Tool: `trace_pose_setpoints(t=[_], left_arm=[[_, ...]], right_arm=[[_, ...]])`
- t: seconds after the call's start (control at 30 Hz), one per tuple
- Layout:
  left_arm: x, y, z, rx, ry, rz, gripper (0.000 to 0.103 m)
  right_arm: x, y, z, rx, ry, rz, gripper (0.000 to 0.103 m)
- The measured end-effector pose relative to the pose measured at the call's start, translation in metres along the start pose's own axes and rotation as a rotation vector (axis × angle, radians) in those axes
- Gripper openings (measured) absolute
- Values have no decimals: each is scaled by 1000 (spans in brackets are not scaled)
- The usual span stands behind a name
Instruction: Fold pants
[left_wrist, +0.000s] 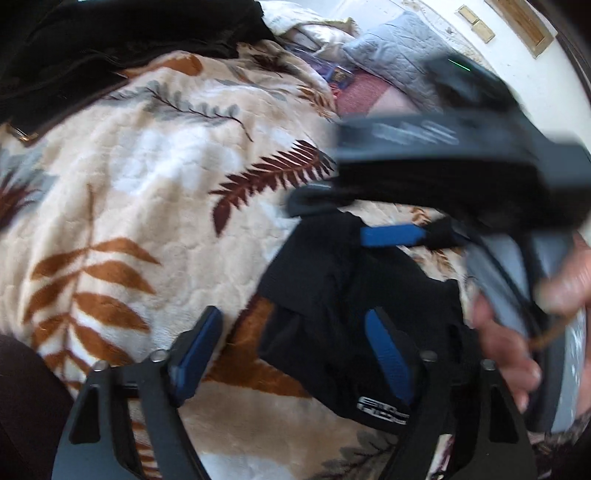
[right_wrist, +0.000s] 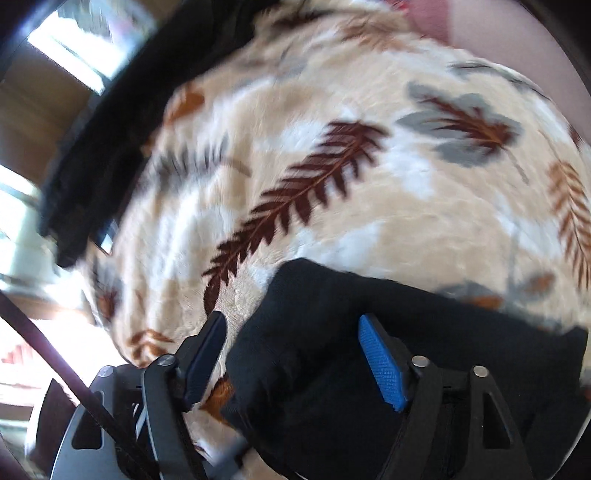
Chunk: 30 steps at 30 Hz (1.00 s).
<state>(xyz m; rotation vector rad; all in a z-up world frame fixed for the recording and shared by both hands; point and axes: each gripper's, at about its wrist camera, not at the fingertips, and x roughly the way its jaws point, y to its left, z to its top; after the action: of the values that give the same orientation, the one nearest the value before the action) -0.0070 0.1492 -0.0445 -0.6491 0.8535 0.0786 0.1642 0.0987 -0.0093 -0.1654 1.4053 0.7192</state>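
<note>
Pants (left_wrist: 332, 325) of black fabric are seen bunched in a small heap on a cream blanket (left_wrist: 147, 206) printed with brown, rust and grey leaves; a white logo is visible on their near edge. In the left wrist view the heap lies between and beyond the blue-padded fingers of the left gripper (left_wrist: 295, 354), which is spread wide with nothing pinched. The right gripper (left_wrist: 391, 236) is seen blurred above the heap, held by a bare hand (left_wrist: 517, 332) at the right edge; its fingers appear to touch the fabric there. In the right wrist view the same gripper (right_wrist: 299, 358) is held wide apart, with the pants (right_wrist: 332, 332) lying between its pads and not clamped. More dark clothing (left_wrist: 92, 48) is piled at the blanket's far edge, with a grey quilted pillow (left_wrist: 391, 48) further off.
</note>
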Motion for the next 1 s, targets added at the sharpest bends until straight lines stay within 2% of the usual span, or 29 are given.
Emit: trace_pose_setpoints(t=[0.03, 0.1, 0.2, 0.27, 0.37, 0.47, 0.53, 0.7, 0.87, 0.9, 1.0], left_arm=[[1, 0, 0, 1, 8, -7, 53], [7, 0, -1, -1, 40, -26, 44], [6, 0, -1, -5, 37, -37, 44], [6, 1, -2, -14, 40, -44, 44], [5, 1, -3, -23, 44, -59, 44], [5, -3, -4, -7, 48, -70, 34], [2, -7, -5, 6, 45, -88, 29], [-7, -22, -8, 49, 13, -107, 20], [-19, -48, -6, 106, -13, -134, 13], [-20, -56, -7, 122, -11, -145, 8], [-20, -80, -9, 179, -1, -172, 8]], right_arm=[[9, 9, 6, -24, 36, -45, 94], [27, 25, 14, -84, 119, -144, 98], [54, 44, 16, -208, 243, -294, 99], [60, 47, 13, -250, 260, -333, 99], [53, 43, 5, -265, 233, -334, 92], [40, 33, -5, -279, 174, -380, 63], [30, 26, -12, -279, 146, -401, 36], [-1, 5, -33, -255, 52, -371, 24], [-32, -21, -48, -162, -65, -277, 22], [-31, -17, -45, -147, -81, -266, 22], [-53, -28, -51, -87, -145, -215, 21]])
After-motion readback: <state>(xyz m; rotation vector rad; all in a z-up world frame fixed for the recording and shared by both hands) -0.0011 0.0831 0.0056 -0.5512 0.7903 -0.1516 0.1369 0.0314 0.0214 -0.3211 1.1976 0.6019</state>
